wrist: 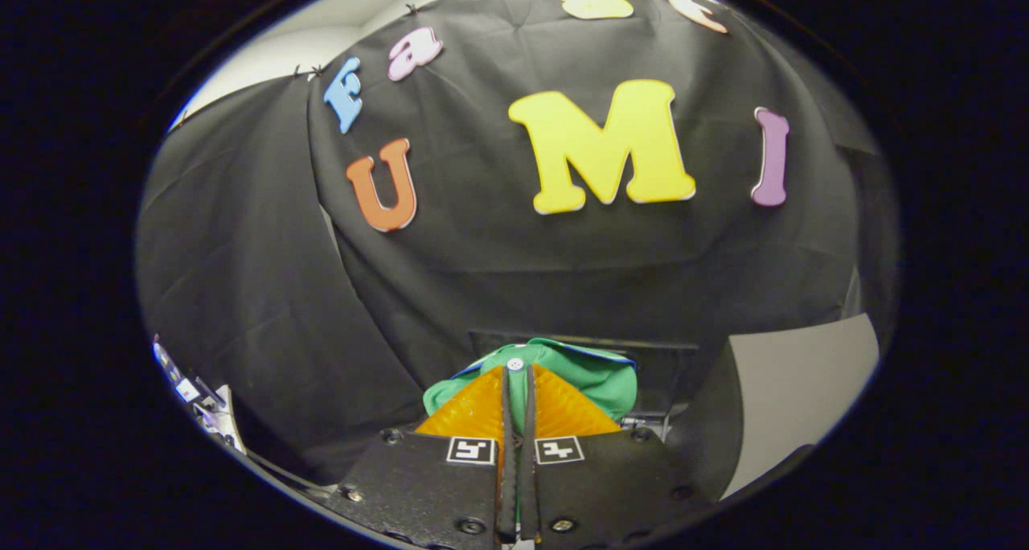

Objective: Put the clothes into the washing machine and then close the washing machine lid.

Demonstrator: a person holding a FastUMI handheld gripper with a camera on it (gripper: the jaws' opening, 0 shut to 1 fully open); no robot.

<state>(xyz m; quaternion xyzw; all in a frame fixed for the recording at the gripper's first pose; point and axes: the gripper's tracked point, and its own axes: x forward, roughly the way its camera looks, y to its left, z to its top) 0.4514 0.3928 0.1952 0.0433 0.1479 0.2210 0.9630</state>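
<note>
Fingers of the handheld gripper [518,381] press nearly together, clamped on a fold of green cloth that runs in a thin strip through the narrow gap between them. The green garment [599,377], trimmed with a blue-and-white edge along its top, bunches up just past the fingertips and spills out to either side of them, wider on the right. A small white button [515,364] sits on the cloth right at the fingertips. Two square black-and-white markers [514,450] are fixed side by side on the gripper's body, one at the base of each finger. Behind the garment stands a dark, box-like shape [659,365] with a straight upper edge; whether it is the washing machine cannot be told from here. Black cloth [450,277] hangs as the backdrop beyond it, draped in folds. A pale panel [796,389] shows to the right of the gripper, and some small white and blue items [193,397], too small to make out, lie far off to its left.
</note>
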